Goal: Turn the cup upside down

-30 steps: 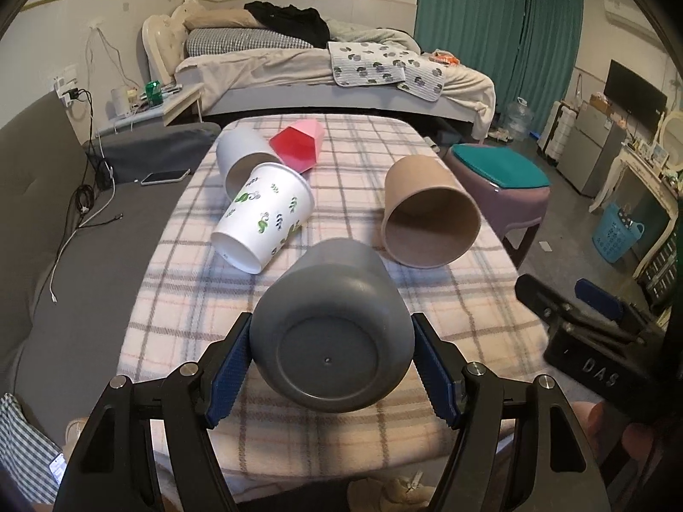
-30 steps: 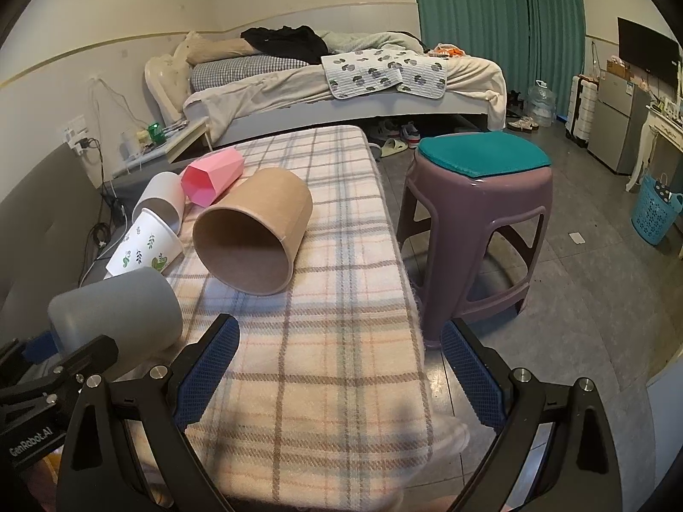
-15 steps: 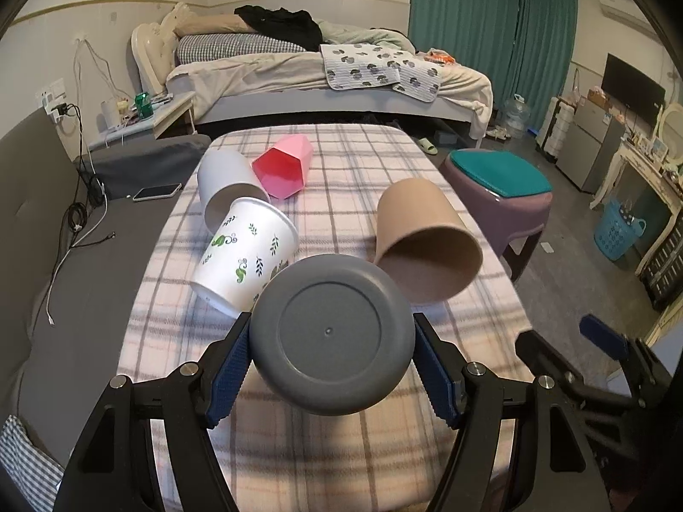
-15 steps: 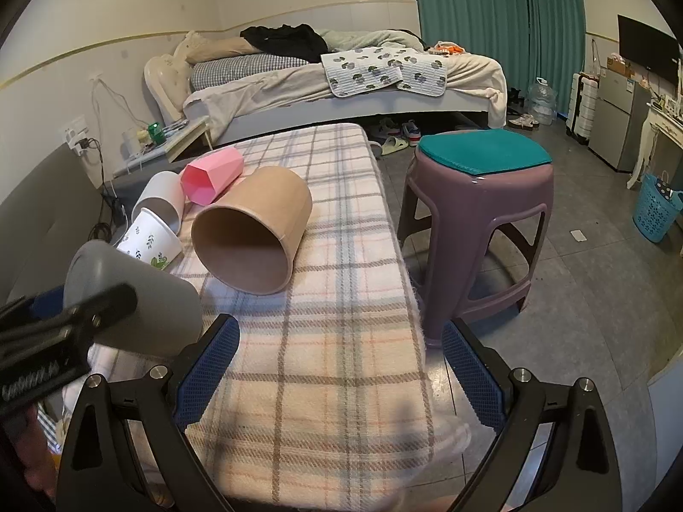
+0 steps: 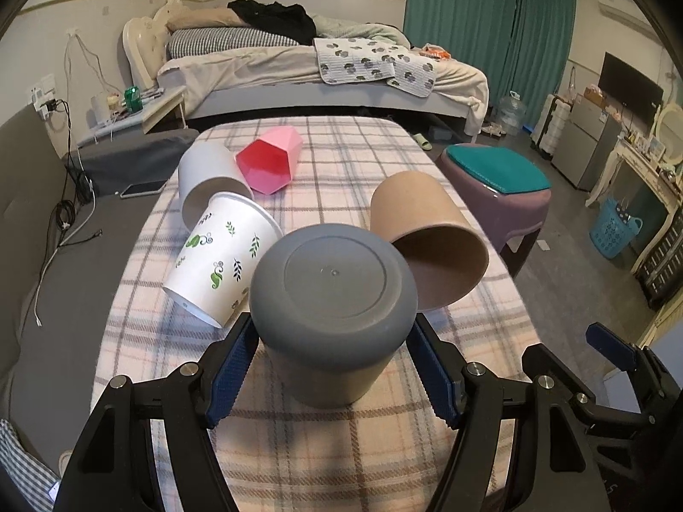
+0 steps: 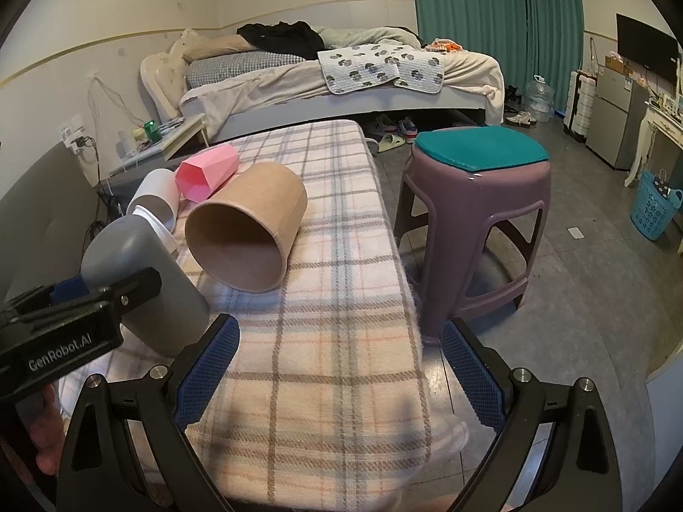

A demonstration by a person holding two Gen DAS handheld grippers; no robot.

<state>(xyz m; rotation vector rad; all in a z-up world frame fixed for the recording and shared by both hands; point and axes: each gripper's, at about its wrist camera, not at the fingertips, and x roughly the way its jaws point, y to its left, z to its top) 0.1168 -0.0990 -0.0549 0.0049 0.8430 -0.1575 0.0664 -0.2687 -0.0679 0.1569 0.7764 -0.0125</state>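
Your left gripper (image 5: 333, 367) pinches the grey cup (image 5: 333, 298) between its blue pads (image 5: 228, 369), one pad pressed to each side of the cup's wall. The cup sits base-up, its flat round bottom facing the left wrist camera and tipped slightly toward you, with its open end down at the plaid tablecloth (image 5: 341, 448); whether the rim actually touches the cloth is hidden by the cup itself. From your right wrist camera the same grey cup (image 6: 141, 281) shows at the left edge, leaning, with the black arm of the left gripper (image 6: 72, 320) crossing in front of it. Your right gripper (image 6: 337, 379) holds nothing: its blue pads (image 6: 209, 367) stand wide apart, hovering over the near end of the table by its right edge. Beyond the grey cup, four other cups lie on their sides on the cloth. The leaf-printed paper cup (image 5: 222, 256) lies just to the left behind it, with its mouth against the white cup (image 5: 205, 179). The pink faceted cup (image 5: 269, 160) rests beside the white one, its opening toward you. The brown paper cup (image 5: 427, 234) lies just behind and to the right of the grey cup, its mouth open toward you. A purple stool (image 6: 474, 213) with a teal cushion (image 6: 480, 147) stands on the floor, beside the table's right edge.
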